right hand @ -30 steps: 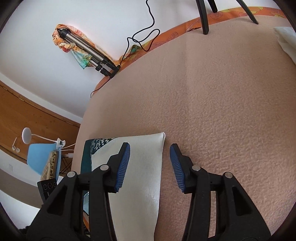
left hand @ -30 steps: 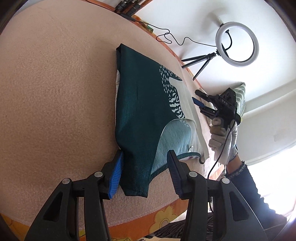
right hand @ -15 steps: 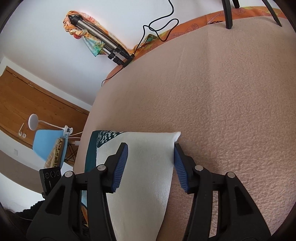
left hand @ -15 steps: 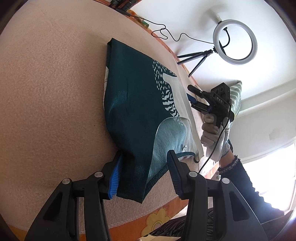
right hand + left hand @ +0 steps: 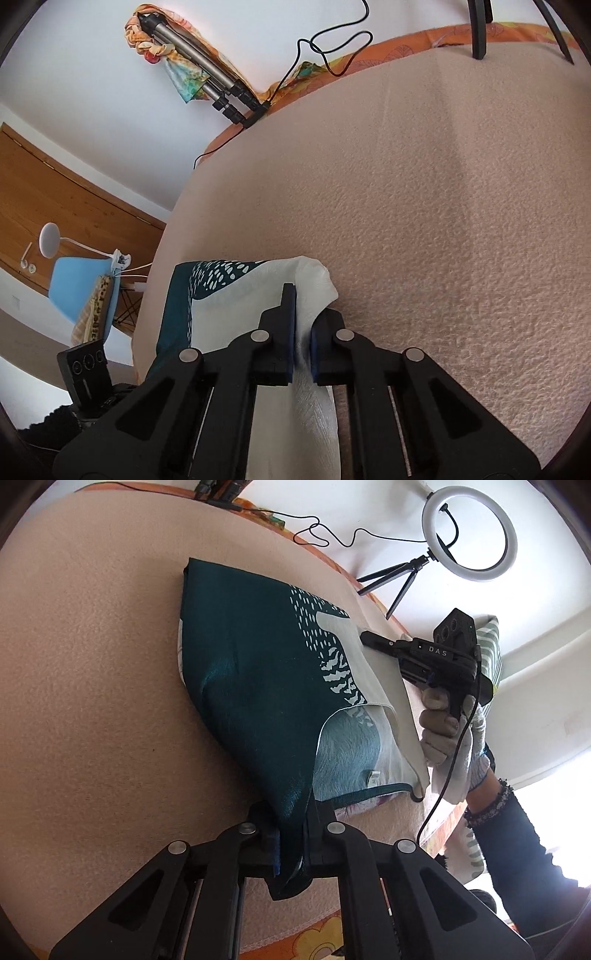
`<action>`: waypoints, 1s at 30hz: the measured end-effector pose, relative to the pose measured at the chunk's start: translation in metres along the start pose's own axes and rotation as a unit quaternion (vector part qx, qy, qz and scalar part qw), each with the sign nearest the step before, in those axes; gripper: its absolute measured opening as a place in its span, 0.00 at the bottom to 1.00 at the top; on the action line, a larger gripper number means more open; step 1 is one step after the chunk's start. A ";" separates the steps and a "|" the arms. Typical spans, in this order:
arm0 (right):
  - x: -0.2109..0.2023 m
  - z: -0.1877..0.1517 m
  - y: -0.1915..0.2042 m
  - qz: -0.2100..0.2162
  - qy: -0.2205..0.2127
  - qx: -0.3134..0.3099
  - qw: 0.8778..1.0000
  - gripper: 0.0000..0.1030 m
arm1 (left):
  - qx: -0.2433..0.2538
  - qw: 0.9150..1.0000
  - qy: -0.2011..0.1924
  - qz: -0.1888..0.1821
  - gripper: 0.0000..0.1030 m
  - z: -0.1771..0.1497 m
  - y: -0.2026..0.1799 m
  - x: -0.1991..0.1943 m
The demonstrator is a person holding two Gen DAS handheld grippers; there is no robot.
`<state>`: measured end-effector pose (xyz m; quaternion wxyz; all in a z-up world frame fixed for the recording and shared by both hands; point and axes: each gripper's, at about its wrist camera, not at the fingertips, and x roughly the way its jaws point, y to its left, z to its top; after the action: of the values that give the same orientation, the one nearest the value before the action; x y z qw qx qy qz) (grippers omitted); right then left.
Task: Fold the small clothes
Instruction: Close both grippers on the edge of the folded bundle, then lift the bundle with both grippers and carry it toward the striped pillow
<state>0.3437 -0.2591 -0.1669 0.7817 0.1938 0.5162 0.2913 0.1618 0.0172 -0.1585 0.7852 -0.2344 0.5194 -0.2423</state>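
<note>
A dark teal small garment (image 5: 251,686) with white print and a white panel lies on the pink blanket (image 5: 92,701). My left gripper (image 5: 291,849) is closing its jaws on the garment's near teal corner, and the cloth is pinched between the pads and bunched there. In the right wrist view my right gripper (image 5: 303,332) is closing on the white edge of the garment (image 5: 236,299), whose fabric puckers up between the pads. From the left wrist view the right gripper (image 5: 364,637) sits at the garment's far side, held by a gloved hand (image 5: 443,734).
A ring light on a small tripod (image 5: 469,531) stands at the blanket's far edge, with a black cable (image 5: 325,539) trailing beside it. A folded tripod (image 5: 207,85) wrapped in bright cloth leans on the wall. A blue chair (image 5: 81,280) stands beyond the bed.
Both grippers went from open, straddling the garment's edges, to pinched on the cloth. The fabric has bunched and lifted slightly at both held corners.
</note>
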 end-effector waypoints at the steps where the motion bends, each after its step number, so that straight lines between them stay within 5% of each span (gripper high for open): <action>1: -0.004 0.001 0.004 -0.007 -0.007 -0.006 1.000 0.05 | 0.006 1.000 -0.004 0.004 0.06 -0.001 -0.002 -0.002; 8: -0.028 0.002 0.030 -0.053 -0.029 -0.035 0.998 0.04 | 0.064 0.997 -0.032 0.039 0.06 -0.001 -0.022 -0.013; 11: -0.034 0.001 0.037 -0.059 -0.035 -0.032 0.997 0.04 | 0.047 0.998 -0.035 0.029 0.05 0.001 -0.019 -0.015; 30: -0.163 0.025 0.082 -0.121 -0.116 -0.095 0.981 0.04 | 0.161 0.983 -0.084 -0.005 0.05 0.035 -0.107 -0.011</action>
<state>0.2972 -0.3047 0.0056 0.8806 0.0872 0.4116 0.2181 0.1756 -0.0543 -0.0723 0.8522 -0.1267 0.4049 -0.3061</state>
